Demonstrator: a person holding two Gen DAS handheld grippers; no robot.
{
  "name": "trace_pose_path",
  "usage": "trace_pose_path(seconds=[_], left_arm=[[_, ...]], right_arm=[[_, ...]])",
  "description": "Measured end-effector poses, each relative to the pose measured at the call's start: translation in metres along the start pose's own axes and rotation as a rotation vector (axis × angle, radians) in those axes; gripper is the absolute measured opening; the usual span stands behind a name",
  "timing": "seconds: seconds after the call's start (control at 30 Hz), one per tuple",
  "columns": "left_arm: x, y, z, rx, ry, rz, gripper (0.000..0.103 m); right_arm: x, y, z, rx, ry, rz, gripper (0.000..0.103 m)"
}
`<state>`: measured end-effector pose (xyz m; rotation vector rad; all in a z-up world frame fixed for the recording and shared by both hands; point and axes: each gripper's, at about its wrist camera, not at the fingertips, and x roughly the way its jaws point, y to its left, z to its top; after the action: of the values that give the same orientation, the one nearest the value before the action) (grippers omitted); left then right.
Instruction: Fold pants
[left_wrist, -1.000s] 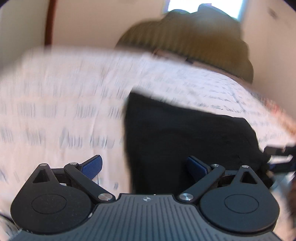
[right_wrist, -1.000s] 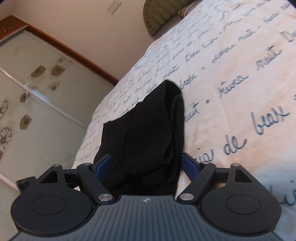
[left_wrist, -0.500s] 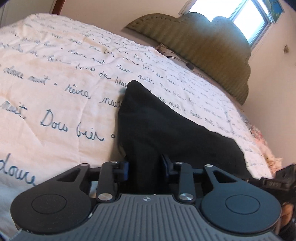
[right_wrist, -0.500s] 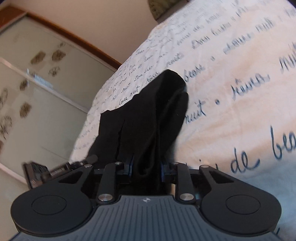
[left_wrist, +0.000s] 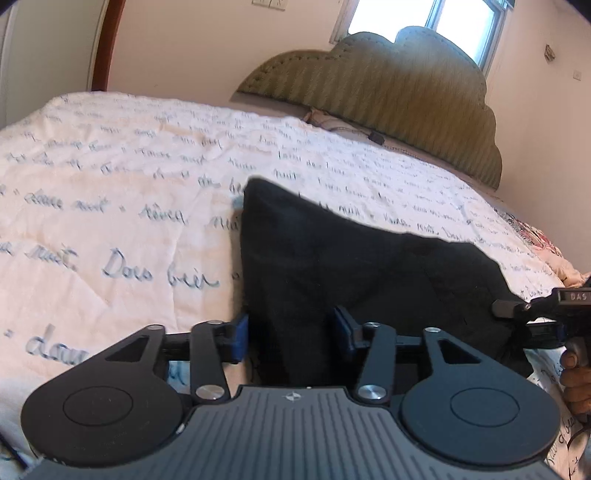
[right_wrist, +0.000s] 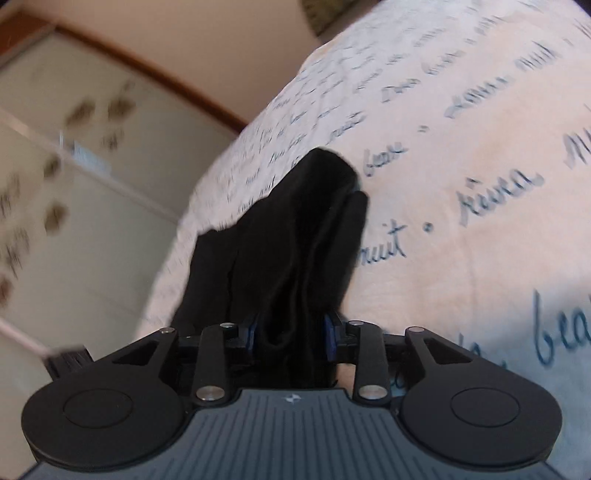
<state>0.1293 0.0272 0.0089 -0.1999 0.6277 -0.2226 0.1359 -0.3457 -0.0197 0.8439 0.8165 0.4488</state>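
A bed with a white cover printed in blue handwriting fills both views, a padded headboard at its far end. Black pants, folded into a thick bundle, lie on the cover. The left gripper straddles one near corner, jaws opening, pads off the cloth. The right gripper straddles the other corner, jaws opening, cloth bunched between them, seemingly still touching.

matt black cloth pants, soft and creased, cream quilted cloth bedspread with blue script print, ribbed olive fabric headboard, matt black plastic left gripper with shiny metal rivets, frosted glass wardrobe door, glossy wood trim
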Motion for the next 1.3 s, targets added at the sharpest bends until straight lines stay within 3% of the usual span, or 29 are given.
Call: trace_pose_path(seconds=[0.1, 0.17, 0.23, 0.27, 0.33, 0.43, 0.5, 0.6, 0.8, 0.87, 0.97, 1.0, 1.17, 1.3], left_arm=[[-0.027, -0.011, 0.007, 0.075, -0.12, 0.045, 0.053], [-0.042, -0.02, 0.013, 0.09, -0.173, 0.004, 0.056], [-0.044, -0.034, 0.015, 0.112, -0.185, -0.049, 0.067], [-0.04, -0.043, 0.013, 0.134, -0.183, -0.058, 0.07], [-0.024, -0.062, 0.004, 0.196, -0.133, -0.049, 0.07], [0.007, -0.072, -0.018, 0.257, 0.0, -0.005, 0.068], [0.009, -0.068, -0.035, 0.28, -0.039, -0.004, 0.07], [0.01, -0.068, -0.034, 0.272, -0.03, 0.003, 0.07], [0.0, -0.063, -0.034, 0.267, -0.066, 0.009, 0.068], [-0.015, -0.062, -0.039, 0.265, -0.098, 0.043, 0.073], [-0.039, -0.059, -0.048, 0.222, -0.105, 0.109, 0.093], [-0.048, -0.055, -0.051, 0.193, -0.098, 0.119, 0.095], [-0.096, -0.029, -0.081, 0.058, -0.049, 0.17, 0.094], [-0.142, -0.012, -0.11, 0.01, -0.064, 0.216, 0.093]], right_arm=[[-0.026, 0.006, -0.004, 0.046, -0.131, -0.051, 0.047], [-0.045, 0.025, -0.007, -0.01, -0.245, -0.09, 0.048], [-0.052, 0.049, -0.01, -0.094, -0.319, -0.093, 0.051], [-0.048, 0.061, -0.01, -0.13, -0.316, -0.075, 0.062], [-0.027, 0.08, -0.012, -0.176, -0.242, -0.033, 0.074], [0.012, 0.091, -0.031, -0.207, -0.138, -0.056, 0.074], [0.028, 0.081, -0.045, -0.219, -0.124, -0.136, 0.071], [0.025, 0.06, -0.059, -0.242, -0.178, -0.069, 0.064], [0.013, 0.067, -0.059, -0.227, -0.22, -0.094, 0.063], [-0.009, 0.068, -0.07, -0.198, -0.269, -0.1, 0.065], [-0.036, 0.075, -0.093, -0.217, -0.317, -0.185, 0.071], [-0.044, 0.078, -0.102, -0.241, -0.325, -0.219, 0.072], [-0.07, 0.095, -0.145, -0.379, -0.357, -0.366, 0.073], [-0.081, 0.104, -0.167, -0.479, -0.342, -0.471, 0.073]])
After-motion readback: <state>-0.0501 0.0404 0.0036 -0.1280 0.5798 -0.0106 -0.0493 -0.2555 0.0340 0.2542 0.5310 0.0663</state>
